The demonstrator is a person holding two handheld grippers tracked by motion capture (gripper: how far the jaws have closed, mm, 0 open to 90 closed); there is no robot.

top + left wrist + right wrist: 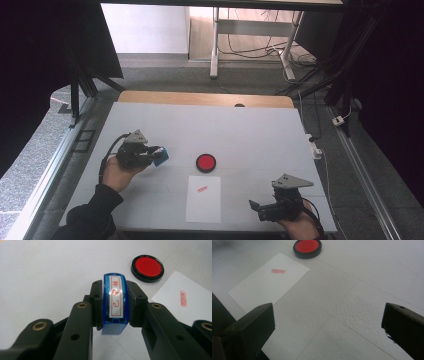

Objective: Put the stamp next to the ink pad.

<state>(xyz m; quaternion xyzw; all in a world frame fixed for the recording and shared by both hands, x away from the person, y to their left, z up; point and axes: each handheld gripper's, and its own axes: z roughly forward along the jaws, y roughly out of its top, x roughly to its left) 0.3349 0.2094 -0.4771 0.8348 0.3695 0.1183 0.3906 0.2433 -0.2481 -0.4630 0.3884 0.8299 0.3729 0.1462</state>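
Observation:
My left gripper (156, 156) (115, 306) is shut on a blue stamp (115, 302) (161, 156) with a white label bearing red characters. It hovers at the left of the table, left of a round red ink pad (206, 163) (147, 267) (307, 248) in a black case. A white sheet of paper (204, 199) (185, 302) (267, 285) lies just in front of the pad and carries one red stamped mark (202, 189) (183, 298) (278, 271). My right gripper (257, 209) (328, 322) rests at the near right corner, jaws wide apart with nothing between them.
The white table top (250, 130) has a wooden far edge (205, 98). Beyond it are grey floor, desk legs (215, 45) and cables. Metal rails (360, 165) run along both sides of the table.

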